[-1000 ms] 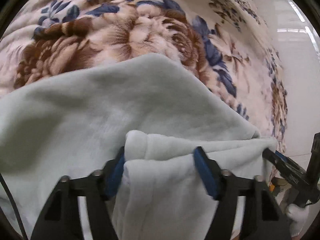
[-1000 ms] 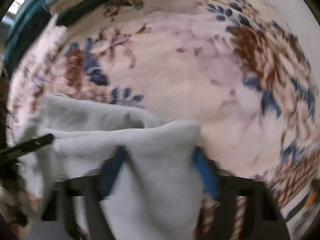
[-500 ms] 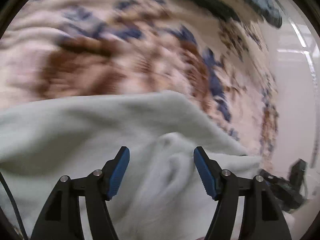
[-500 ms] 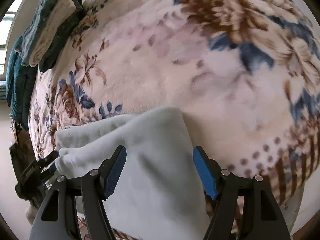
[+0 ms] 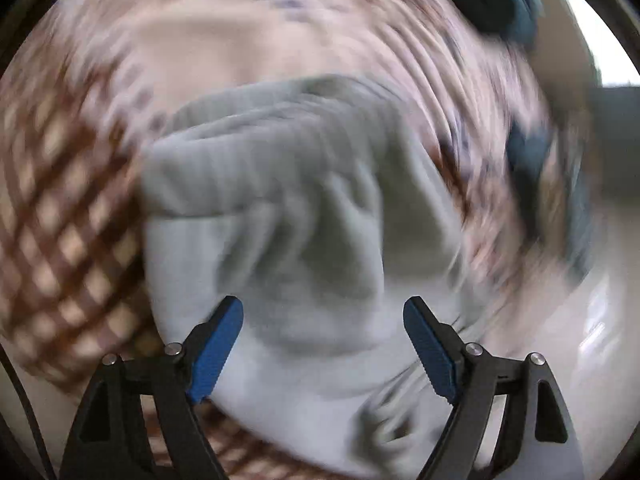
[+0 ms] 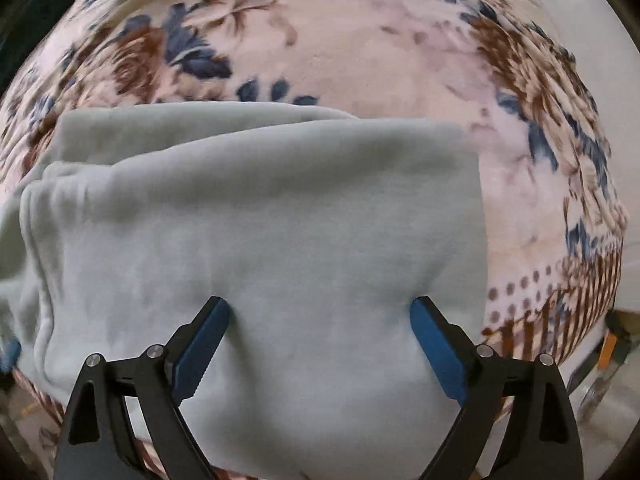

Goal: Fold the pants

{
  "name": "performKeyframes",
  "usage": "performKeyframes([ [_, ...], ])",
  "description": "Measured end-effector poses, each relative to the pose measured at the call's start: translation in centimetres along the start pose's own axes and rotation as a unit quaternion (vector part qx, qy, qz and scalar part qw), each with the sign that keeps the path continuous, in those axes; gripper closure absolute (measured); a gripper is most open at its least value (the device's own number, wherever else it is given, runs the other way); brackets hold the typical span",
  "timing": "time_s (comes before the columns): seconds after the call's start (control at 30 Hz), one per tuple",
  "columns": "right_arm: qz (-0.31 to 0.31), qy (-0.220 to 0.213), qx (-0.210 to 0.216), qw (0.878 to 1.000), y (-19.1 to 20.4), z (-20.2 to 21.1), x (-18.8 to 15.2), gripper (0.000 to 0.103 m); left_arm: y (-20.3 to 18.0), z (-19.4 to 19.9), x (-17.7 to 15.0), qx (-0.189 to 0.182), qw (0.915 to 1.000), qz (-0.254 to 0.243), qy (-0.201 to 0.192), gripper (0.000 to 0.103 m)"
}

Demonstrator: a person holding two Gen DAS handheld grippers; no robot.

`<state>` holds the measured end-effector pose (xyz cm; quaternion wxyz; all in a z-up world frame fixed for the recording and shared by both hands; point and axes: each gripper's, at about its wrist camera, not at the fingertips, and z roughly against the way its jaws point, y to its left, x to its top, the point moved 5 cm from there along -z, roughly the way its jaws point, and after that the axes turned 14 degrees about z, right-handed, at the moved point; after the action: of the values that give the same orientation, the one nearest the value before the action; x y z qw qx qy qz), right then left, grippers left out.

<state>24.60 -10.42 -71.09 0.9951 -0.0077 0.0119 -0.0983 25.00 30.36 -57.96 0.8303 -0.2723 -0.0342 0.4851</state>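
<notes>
Right wrist: folded pants (image 6: 260,220) edges aligned, tongs (image 6: 320,320) spread, blanket (image 6: 360,48) beyond

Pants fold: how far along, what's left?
Done: the pale grey pants lie doubled on the floral blanket, with layered edges visible along the far side. In hand: nothing; the right tool is open with its tips on the fabric, and the left tool is open above it, in a blurred view. Left: probably one more fold and smoothing; the left side looks bunched.

Spread right claw (image 6: 316,320) over pants (image 6: 260,220)
</notes>
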Motion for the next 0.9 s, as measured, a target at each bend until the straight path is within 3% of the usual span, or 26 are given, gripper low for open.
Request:
performKeyframes([
  [0.07,-0.01,-0.002,0.01,1.0,0.0,0.2,0.1,0.006,2.3,0.3,0.3,-0.06,0.9952,0.077,-0.003,0.021],
  [0.1,-0.011,-0.001,0.014,1.0,0.0,0.3,0.2,0.006,3.2,0.7,0.2,-0.07,0.9929,0.095,-0.012,0.021],
  [0.23,0.003,0.015,0.014,1.0,0.6,0.3,0.5,0.006,5.0,2.2,-1.2,-0.089,0.9892,0.11,-0.037,0.021],
  [0.37,0.028,0.035,0.005,0.999,2.0,0.1,0.4,0.006,5.7,3.5,-1.3,-0.074,0.9911,0.08,-0.076,0.021],
  [0.5,0.044,0.043,0.007,0.998,3.7,-0.1,0.5,0.006,6.1,3.7,1.7,-0.066,0.9911,0.043,-0.108,0.021],
  [0.63,0.052,0.049,0.01,0.997,5.4,-0.5,0.7,0.006,4.5,-0.4,4.5,-0.102,0.9937,0.006,-0.046,0.021],
  [0.67,0.054,0.049,0.012,0.997,6.0,-0.5,0.7,0.006,4.0,-1.2,5.1,-0.097,0.9944,-0.001,-0.041,0.02],
  [0.9,0.056,0.041,0.019,0.997,8.5,-0.7,1.5,0.006,1.0,-4.7,7.9,-0.092,0.9929,-0.049,-0.058,0.014],
])
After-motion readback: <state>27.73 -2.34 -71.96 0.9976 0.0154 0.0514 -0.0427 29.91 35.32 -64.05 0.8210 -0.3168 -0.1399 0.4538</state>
